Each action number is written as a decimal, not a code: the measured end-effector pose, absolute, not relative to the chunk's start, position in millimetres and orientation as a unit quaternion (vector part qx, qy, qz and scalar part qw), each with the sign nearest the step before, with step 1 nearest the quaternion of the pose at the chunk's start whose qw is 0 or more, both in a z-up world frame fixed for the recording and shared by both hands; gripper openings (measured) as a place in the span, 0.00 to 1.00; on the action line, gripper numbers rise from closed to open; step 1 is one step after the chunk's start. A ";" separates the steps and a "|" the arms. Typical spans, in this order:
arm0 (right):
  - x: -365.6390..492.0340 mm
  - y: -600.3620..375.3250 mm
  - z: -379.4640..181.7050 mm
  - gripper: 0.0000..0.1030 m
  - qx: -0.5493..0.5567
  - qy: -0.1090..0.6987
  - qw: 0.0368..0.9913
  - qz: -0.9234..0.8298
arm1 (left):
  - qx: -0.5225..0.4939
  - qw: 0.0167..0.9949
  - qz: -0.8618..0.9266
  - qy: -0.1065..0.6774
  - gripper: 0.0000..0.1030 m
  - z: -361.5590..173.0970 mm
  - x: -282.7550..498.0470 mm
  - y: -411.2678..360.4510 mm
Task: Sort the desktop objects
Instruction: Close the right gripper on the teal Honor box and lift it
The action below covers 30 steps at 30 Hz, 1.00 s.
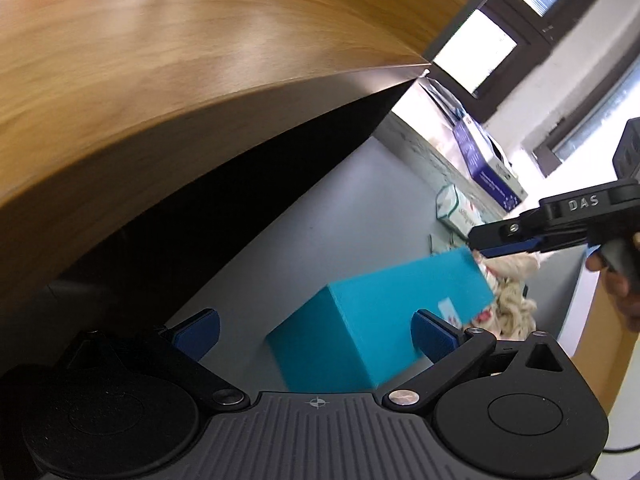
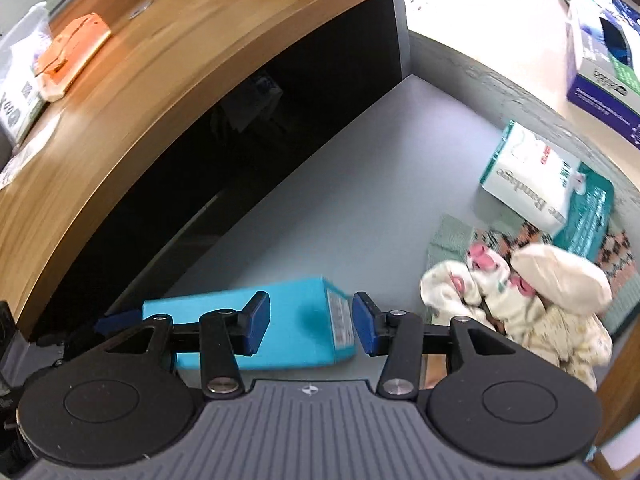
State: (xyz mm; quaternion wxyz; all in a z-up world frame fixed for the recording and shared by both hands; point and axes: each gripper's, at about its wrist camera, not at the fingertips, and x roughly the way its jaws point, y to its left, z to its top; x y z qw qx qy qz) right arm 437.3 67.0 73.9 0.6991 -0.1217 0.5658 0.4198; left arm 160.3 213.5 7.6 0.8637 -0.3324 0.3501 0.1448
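A long teal box lies on its side in a grey drawer below the wooden desktop. My left gripper is open, its blue pads either side of the box's near end without closing on it. My right gripper is open just above the same box; it also shows in the left wrist view at the box's far end. A bundle of cream floral cloth lies right of the box.
A white and green bandage box and a patterned cloth sit in the drawer's far corner. A blue and grey carton stands on the ledge beyond. An orange pouch and plastic packets lie on the desktop.
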 end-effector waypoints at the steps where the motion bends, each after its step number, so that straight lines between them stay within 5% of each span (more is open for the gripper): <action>1: 439.8 71.8 71.9 0.51 -0.123 0.567 0.699 0.418 | -0.333 0.864 0.142 0.350 1.00 7.1 160.8 212.3; 12: 425.9 67.2 56.6 0.48 -0.130 0.593 0.667 0.431 | -0.338 0.867 0.101 0.353 0.99 1.0 164.2 196.5; 24: 359.5 14.5 71.0 0.24 -0.192 0.474 0.720 0.470 | -0.264 0.903 0.085 0.327 0.96 4.6 169.6 166.3; 30: 319.9 -3.1 68.3 0.25 -0.248 0.373 0.756 0.478 | -0.220 0.920 0.076 0.314 0.97 7.5 168.7 151.3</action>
